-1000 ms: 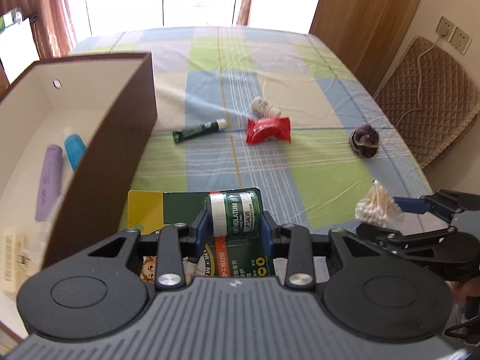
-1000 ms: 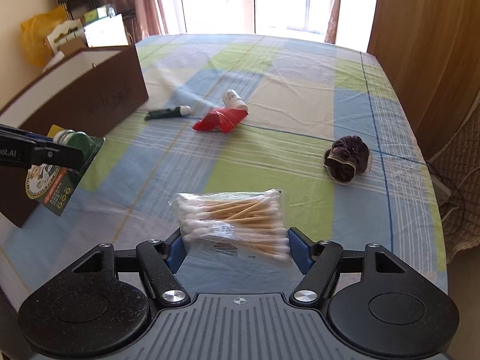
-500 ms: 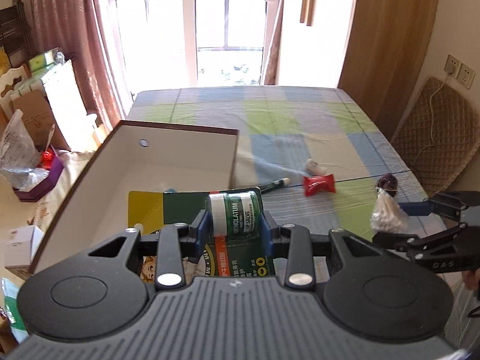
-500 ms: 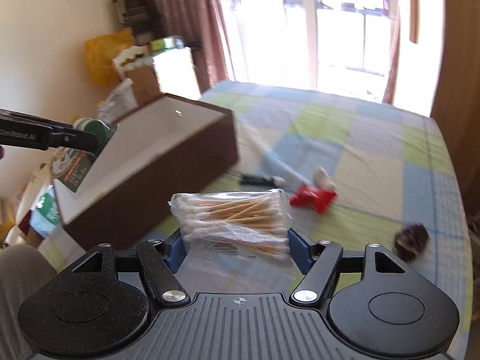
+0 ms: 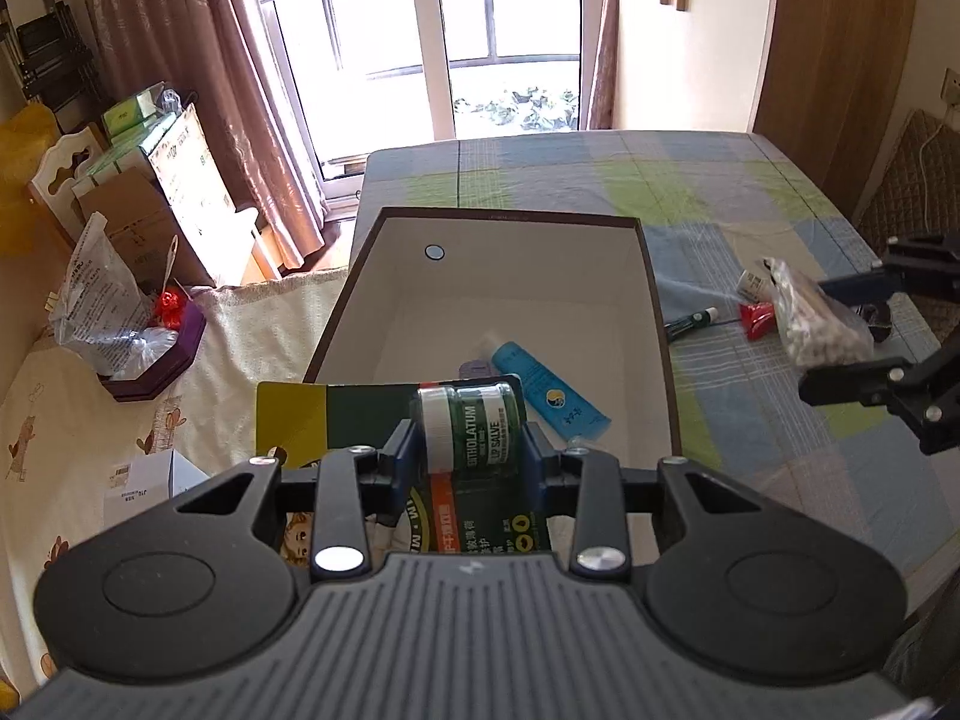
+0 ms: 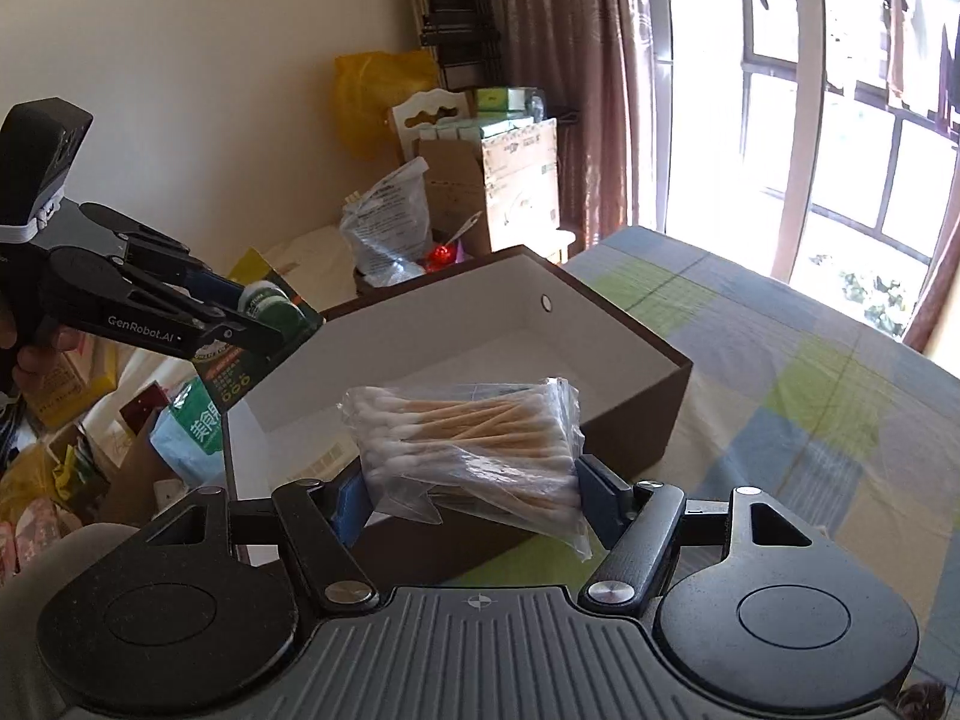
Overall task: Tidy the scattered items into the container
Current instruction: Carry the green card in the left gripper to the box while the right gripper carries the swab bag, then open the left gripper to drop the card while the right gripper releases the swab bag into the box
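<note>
Left gripper (image 5: 469, 461) clamps the small green lip-salve jar on its green-and-yellow card (image 5: 468, 432) right over the near end of the brown white-lined box (image 5: 654, 300) at frame centre, while right gripper (image 6: 471, 501), closed on the clear bag of cotton swabs (image 6: 474, 438), hangs just outside the box's near wall.

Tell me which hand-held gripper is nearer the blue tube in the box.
Left. The left hand-held gripper hangs over the box just short of the blue tube; the right hand-held gripper is outside its right wall.
</note>
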A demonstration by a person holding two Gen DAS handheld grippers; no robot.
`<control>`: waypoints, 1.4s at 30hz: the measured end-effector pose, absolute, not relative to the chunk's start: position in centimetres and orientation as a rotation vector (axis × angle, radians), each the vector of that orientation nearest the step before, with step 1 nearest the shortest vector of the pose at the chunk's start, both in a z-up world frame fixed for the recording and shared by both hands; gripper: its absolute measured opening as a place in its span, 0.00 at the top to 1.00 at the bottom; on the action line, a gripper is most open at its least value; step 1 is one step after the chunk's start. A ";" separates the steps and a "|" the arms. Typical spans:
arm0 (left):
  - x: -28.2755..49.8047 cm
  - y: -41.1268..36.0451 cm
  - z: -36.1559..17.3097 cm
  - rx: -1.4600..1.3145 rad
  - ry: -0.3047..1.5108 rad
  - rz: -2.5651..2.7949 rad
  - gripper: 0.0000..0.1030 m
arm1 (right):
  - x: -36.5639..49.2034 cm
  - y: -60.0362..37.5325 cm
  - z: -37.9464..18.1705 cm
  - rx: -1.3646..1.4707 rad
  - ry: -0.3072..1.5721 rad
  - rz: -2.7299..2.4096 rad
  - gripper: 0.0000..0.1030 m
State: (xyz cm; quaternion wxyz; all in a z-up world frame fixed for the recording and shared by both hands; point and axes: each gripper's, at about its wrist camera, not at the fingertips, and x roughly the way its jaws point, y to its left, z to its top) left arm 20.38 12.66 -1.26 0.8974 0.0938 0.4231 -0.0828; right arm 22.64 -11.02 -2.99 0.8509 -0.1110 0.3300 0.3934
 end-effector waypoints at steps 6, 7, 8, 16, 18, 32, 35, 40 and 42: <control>22.4 13.2 -3.5 0.278 0.919 -0.194 0.70 | 25.5 -6.6 -3.9 -0.333 0.676 0.885 0.30; 22.7 13.1 -3.9 0.302 0.923 -0.205 0.70 | 26.2 -6.3 -4.4 -0.358 0.676 0.888 0.30; 23.1 13.1 -4.3 0.326 0.924 -0.217 0.70 | 26.8 -6.0 -5.0 -0.384 0.675 0.890 0.30; 25.9 12.9 -7.6 0.464 0.935 -0.344 0.70 | 32.2 -2.7 -9.2 -0.539 0.730 0.891 0.30; 26.6 12.9 -8.4 0.482 0.936 -0.376 0.70 | 33.2 -2.1 -10.3 -0.582 0.747 0.890 0.30; 30.5 12.7 -13.9 0.507 1.041 -0.478 0.70 | 38.5 0.8 -14.1 -0.731 0.847 0.875 0.30; 31.0 12.5 -14.5 0.510 1.056 -0.481 0.69 | 38.9 0.8 -14.5 -0.758 0.859 0.853 0.30; 31.8 12.7 -15.1 0.494 1.069 -0.460 0.68 | 39.6 0.6 -14.8 -0.760 0.866 0.837 0.10; 31.9 12.7 -15.1 0.484 1.073 -0.463 0.66 | 39.5 0.3 -14.8 -0.752 0.881 0.840 0.10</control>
